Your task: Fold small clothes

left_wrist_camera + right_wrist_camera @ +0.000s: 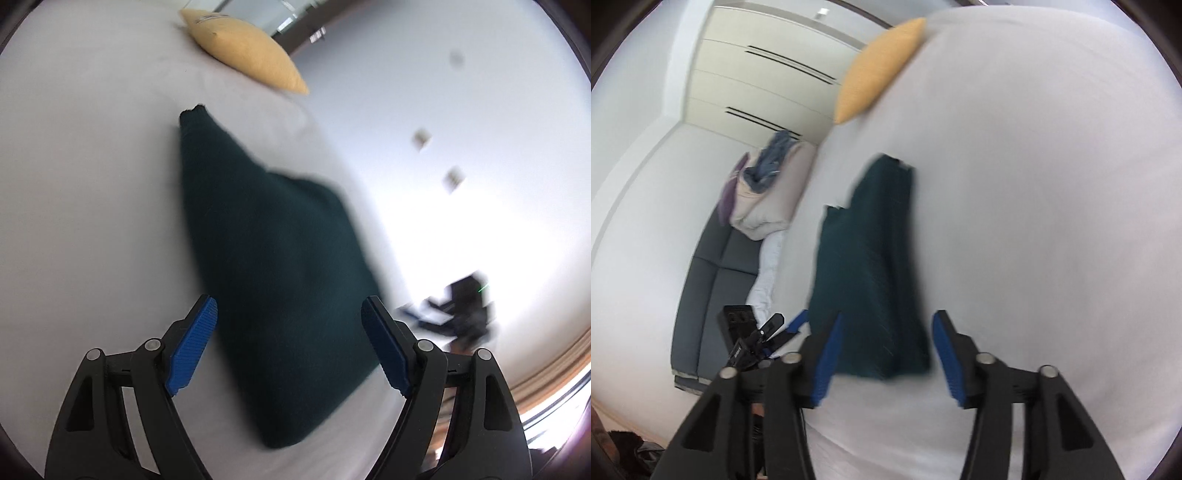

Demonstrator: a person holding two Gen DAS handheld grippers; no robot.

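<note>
Garment [273, 266], dark teal, folded to a blurred tapering wedge, lay on pale bed sheet [92, 184], yellow pillow [243, 48] at 12 o'clock beyond it, left gripper [289, 347] jaws wide apart, right gripper [886, 354] jaws apart, neither gripping cloth.

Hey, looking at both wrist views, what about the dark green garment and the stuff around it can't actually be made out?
- Dark green garment: motion blur in both views hides its type and fold lines.
- Yellow pillow: top cut off by the left view's edge.
- Pile of clothes on the sofa: too small and blurred in the right view to tell items apart.
</note>
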